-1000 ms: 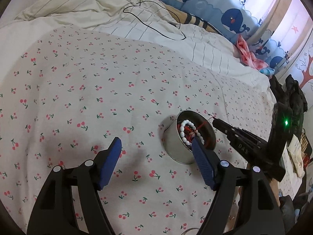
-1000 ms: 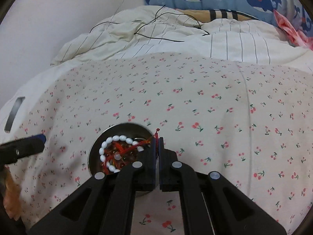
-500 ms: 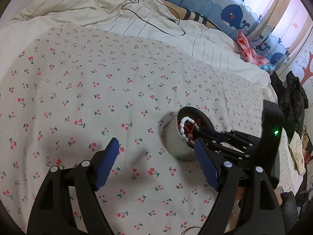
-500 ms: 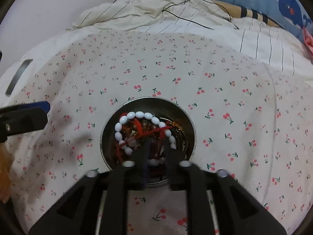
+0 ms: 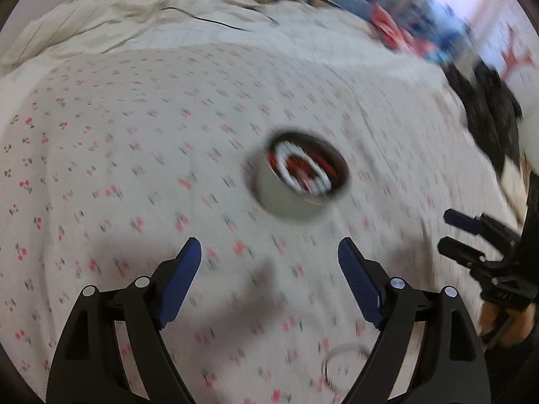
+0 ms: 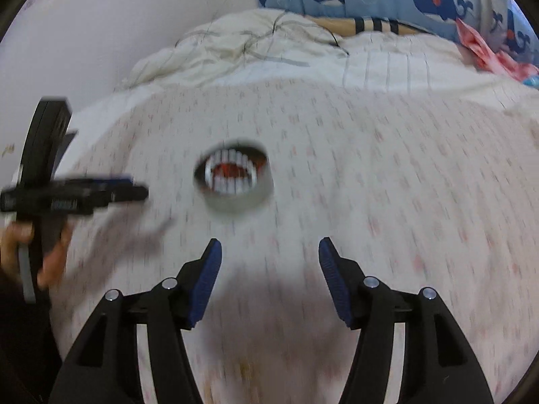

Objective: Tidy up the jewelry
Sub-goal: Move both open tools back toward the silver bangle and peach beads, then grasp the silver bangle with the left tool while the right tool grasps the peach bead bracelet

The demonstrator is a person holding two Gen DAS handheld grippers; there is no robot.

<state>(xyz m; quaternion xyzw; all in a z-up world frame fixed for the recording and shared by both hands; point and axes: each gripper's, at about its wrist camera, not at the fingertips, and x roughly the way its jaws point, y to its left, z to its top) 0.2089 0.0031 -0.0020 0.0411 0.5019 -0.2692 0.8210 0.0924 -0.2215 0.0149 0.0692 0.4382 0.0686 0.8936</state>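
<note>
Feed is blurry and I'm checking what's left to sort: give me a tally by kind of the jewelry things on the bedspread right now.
Metal tin, holding jewelry: 1
White bead bracelet, in the tin: 1
Red jewelry in the tin: too blurred to count
Thin loose ring or bangle on the bedspread: 1
Total: 3 countable things, plus the red contents.

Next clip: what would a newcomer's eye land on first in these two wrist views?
The round metal tin in the middle of the cherry-print bedspread, with a ring of white beads and red cord inside. Next, the two grippers: the left gripper and the right gripper both hang open and empty on the near side of the tin. A thin ring lies on the bedspread near the left gripper.
</note>
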